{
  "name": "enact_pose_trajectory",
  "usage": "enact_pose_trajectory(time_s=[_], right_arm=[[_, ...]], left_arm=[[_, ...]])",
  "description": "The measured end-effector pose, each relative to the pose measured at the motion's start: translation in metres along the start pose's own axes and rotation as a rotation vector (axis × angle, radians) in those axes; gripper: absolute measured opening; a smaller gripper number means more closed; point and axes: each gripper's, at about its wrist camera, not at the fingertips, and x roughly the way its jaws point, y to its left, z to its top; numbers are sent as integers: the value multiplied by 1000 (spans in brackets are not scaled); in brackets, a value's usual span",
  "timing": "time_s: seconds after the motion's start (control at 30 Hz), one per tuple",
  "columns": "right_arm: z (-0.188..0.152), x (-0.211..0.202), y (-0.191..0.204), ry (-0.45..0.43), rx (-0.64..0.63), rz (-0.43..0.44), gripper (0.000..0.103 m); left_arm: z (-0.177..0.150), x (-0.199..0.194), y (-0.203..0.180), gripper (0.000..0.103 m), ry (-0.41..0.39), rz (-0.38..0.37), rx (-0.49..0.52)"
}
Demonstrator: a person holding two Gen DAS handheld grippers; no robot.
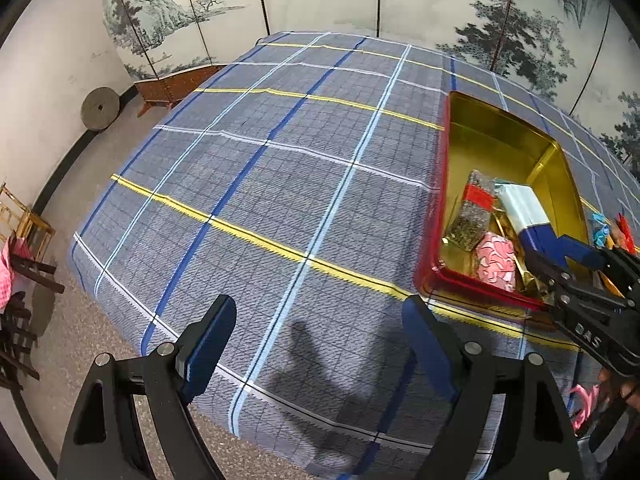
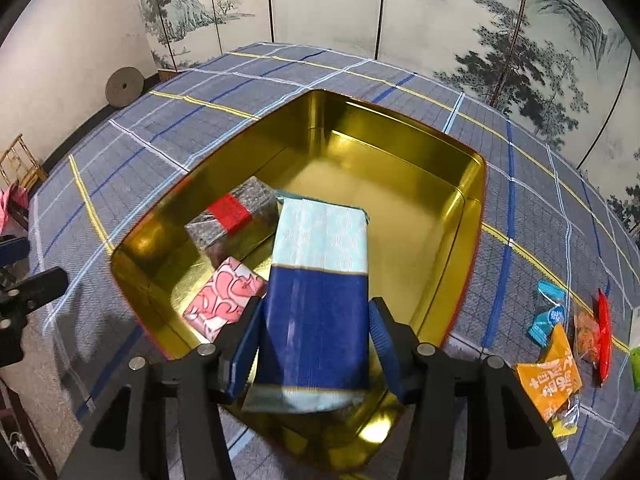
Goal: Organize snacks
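While the right hand-held gripper [image 2: 316,344] clamps the blue-and-white packet [image 2: 318,284] over the gold tin [image 2: 472,216], the left hand-held gripper [image 1: 320,344] hangs apart above the counter [image 1: 280,168]

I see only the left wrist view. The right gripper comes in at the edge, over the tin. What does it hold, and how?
Observer: The right gripper holds a blue-and-pale-blue packet by its dark blue half, one of the jaws on each long side.
Operator: Is the packet inside the gold tin?
Observer: It hangs over the gold tin, near its front wall; whether it touches the floor, I cannot tell.
Operator: Are snacks left outside?
Observer: Yes, right of the tin: an orange packet, a blue candy and a red one.
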Motion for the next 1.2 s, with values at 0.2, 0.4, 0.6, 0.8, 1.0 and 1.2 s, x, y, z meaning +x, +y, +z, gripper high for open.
enact_pose_trajectory(time_s=[0.2,0.4,0.6,0.8,1.0,1.2], right_arm=[[-10,-26,-13,-26,9,56,54],[-26,-62,-49,-115,67,137,54],[-41,-79,-121,-165,154,8,54],[-60,-62,-225,-121,308,-150,54],[-74,-38,-294,-79,376,-187,54],[-79,-14,-322,-63,422,-150,54]], left_arm=[[6,-4,-19,82,-14,-12,34],[14,-15,-49,82,-23,-85,67],[25,-33,-96,82,-66,-140,158],[31,-45,-148,83,-101,-197,262],[30,-46,-209,83,-127,-239,391],[27,-38,-256,83,-123,-290,477]])
